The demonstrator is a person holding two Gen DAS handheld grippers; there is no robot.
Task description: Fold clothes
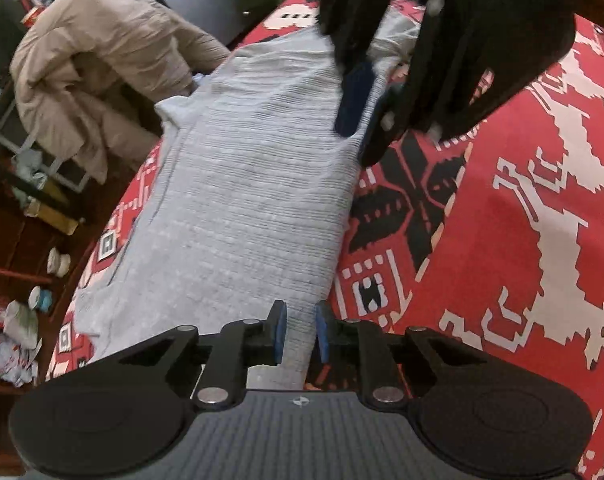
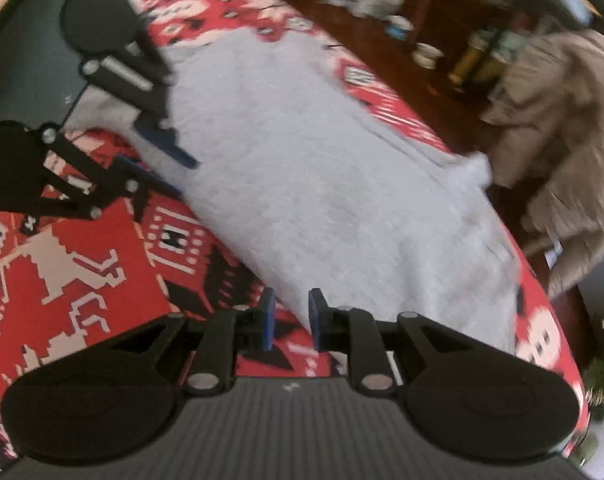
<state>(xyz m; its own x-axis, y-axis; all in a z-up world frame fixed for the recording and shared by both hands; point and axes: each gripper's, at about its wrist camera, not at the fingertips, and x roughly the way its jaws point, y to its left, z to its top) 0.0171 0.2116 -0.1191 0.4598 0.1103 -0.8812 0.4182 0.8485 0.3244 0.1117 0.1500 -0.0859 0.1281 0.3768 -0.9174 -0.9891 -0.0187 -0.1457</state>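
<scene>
Grey ribbed garment (image 1: 242,184) lies folded into a long strip between both tongs — left gripper (image 1: 300,332) and right gripper (image 2: 290,320) narrowly parted, grasping nothing.

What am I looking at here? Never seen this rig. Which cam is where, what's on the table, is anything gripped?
There is no robot arm: a person holds one two-finger tool in each hand, and each tool carries a fisheye camera that looks forward along its fingers.

In the left wrist view, the left tool fills the bottom edge and the right tool reaches in from the top. The right wrist view is the reverse: the right tool is at the bottom and the left tool is at upper left. That picture is blurred.

A grey garment, already folded into a long strip, lies on a red patterned tablecloth. A beige coat hangs over something beyond the table.

Both tools stand slightly open at opposite ends of the garment. Neither looks clamped on it.
</scene>
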